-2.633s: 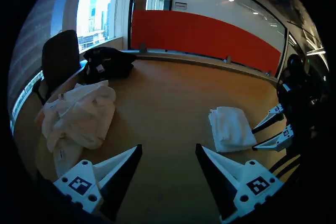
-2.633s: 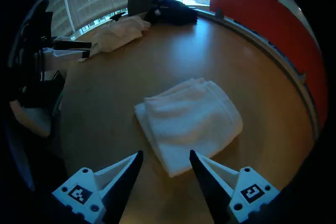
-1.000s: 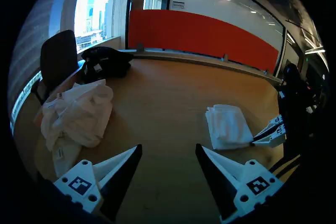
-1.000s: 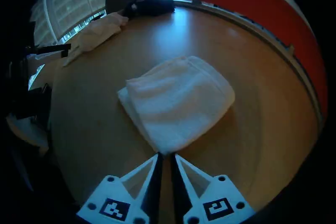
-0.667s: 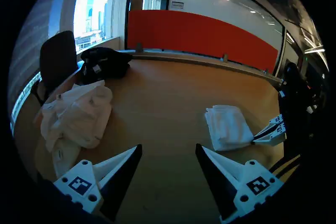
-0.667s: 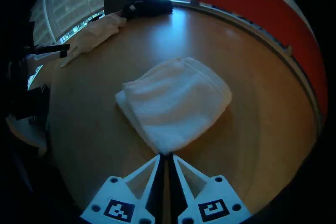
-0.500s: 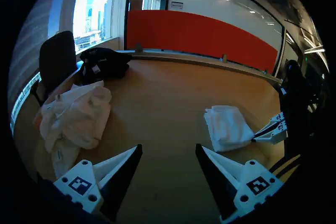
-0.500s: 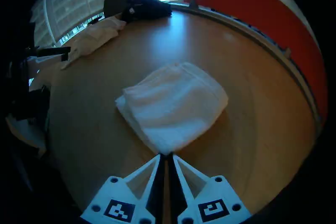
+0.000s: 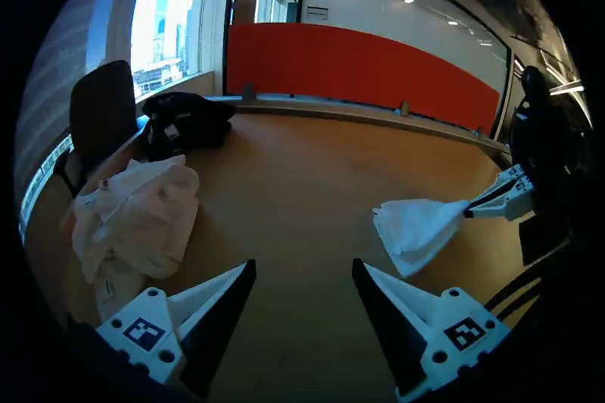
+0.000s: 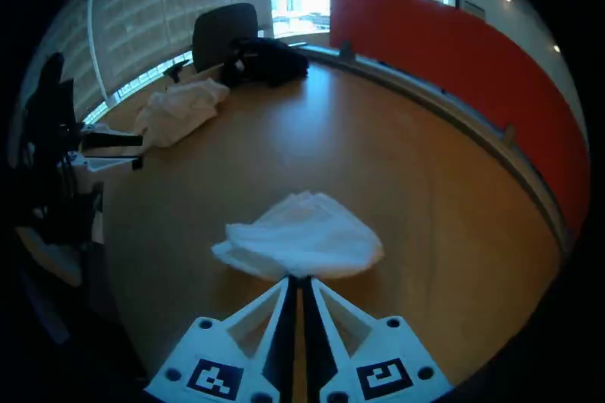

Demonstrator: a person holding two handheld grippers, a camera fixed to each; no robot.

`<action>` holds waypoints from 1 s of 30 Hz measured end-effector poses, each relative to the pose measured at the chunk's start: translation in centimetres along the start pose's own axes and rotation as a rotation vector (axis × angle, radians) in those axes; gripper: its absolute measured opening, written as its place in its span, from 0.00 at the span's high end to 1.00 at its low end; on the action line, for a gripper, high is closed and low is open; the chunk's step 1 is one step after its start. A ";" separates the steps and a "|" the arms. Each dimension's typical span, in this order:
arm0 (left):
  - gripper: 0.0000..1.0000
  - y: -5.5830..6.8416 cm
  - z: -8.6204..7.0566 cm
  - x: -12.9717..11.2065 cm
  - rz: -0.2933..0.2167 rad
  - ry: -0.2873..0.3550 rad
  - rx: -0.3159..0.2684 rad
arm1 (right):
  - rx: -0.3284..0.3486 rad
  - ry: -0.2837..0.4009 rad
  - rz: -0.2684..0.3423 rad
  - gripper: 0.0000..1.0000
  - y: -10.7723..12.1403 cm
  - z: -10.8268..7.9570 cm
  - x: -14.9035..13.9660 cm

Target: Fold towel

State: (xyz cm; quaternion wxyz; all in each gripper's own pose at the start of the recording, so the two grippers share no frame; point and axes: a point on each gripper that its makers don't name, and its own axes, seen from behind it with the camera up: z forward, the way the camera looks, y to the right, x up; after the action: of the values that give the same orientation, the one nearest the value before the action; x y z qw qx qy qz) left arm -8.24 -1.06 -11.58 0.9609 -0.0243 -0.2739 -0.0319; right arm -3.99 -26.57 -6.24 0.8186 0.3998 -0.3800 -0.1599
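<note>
Since the right gripper (image 10: 300, 280) is clenched on one edge of the folded white terry towel (image 10: 302, 240), which droops just beyond its tips above the brown wooden table (image 10: 423, 176), the left gripper (image 9: 302, 263), jaws spread, hangs well apart, the towel off to its right.

Left of my frame: white cloth heap (image 9: 140, 214) on bench (image 9: 302, 168), black bag (image 9: 185, 119) behind, chair (image 9: 102, 112) at the edge; red partition (image 9: 355, 70) across the top.

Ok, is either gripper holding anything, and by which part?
The right gripper pinches the folded white towel at its near corner. The left gripper is open, holding nothing.
</note>
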 end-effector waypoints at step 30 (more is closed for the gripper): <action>0.06 1.6 -0.2 2.6 0.003 0.034 -0.029 | -0.032 0.134 -0.082 0.95 2.2 -5.9 8.4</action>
State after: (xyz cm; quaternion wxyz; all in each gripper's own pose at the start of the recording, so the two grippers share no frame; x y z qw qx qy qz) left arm -5.77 0.37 -10.41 0.9651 -0.0383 -0.2567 -0.0350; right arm 5.89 -26.83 -2.67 0.8412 0.4119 -0.3050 -0.1724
